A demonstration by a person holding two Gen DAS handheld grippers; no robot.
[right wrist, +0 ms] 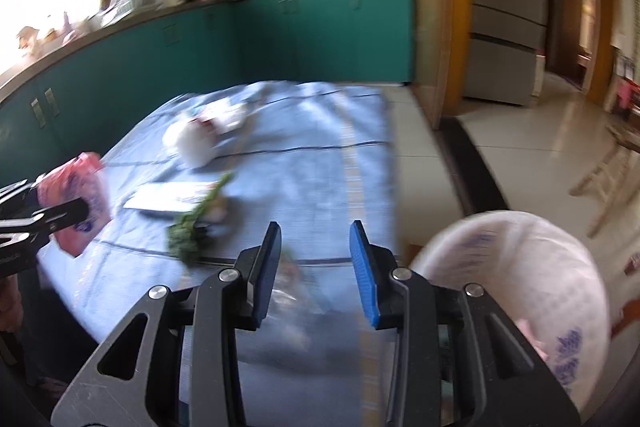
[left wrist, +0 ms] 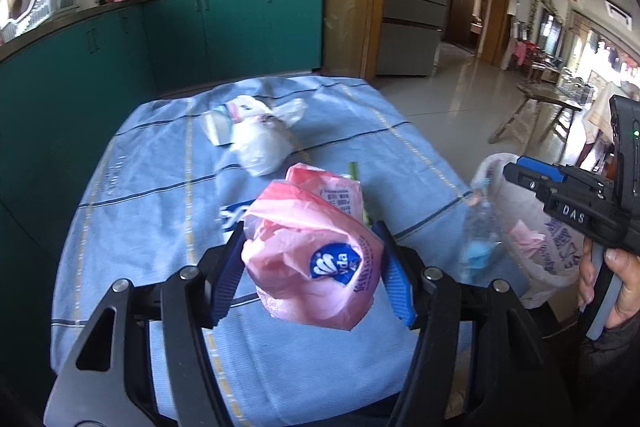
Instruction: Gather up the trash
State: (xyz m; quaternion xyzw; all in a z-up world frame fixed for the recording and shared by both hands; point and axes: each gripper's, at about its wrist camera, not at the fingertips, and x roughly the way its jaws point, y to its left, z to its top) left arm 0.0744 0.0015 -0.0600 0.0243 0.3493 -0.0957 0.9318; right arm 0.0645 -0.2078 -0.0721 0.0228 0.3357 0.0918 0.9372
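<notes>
My left gripper (left wrist: pixel 312 263) is shut on a crumpled pink tissue wrapper (left wrist: pixel 316 259) and holds it above the blue-clothed table (left wrist: pixel 140 227). The same wrapper (right wrist: pixel 78 203) shows at the left of the right wrist view. My right gripper (right wrist: pixel 316 267) sits at the table's right edge, its pads close together on a crumpled clear plastic piece (right wrist: pixel 292 295), which hangs below the gripper (left wrist: pixel 480 235). A white plastic bag (right wrist: pixel 520 287) with its mouth open hangs just right of it, off the table edge (left wrist: pixel 536 239). On the table lie a white bundle (left wrist: pixel 260 143) and green vegetable scraps (right wrist: pixel 192 227).
A flat white sheet (right wrist: pixel 168 199) lies beside the greens. Teal cabinets (left wrist: pixel 200 27) run behind and to the left of the table, with pots on the counter. The tiled floor (left wrist: pixel 448 91) opens to the right, with a wooden bench (left wrist: pixel 536 115) further off. A hand (left wrist: pixel 616 283) grips the right tool.
</notes>
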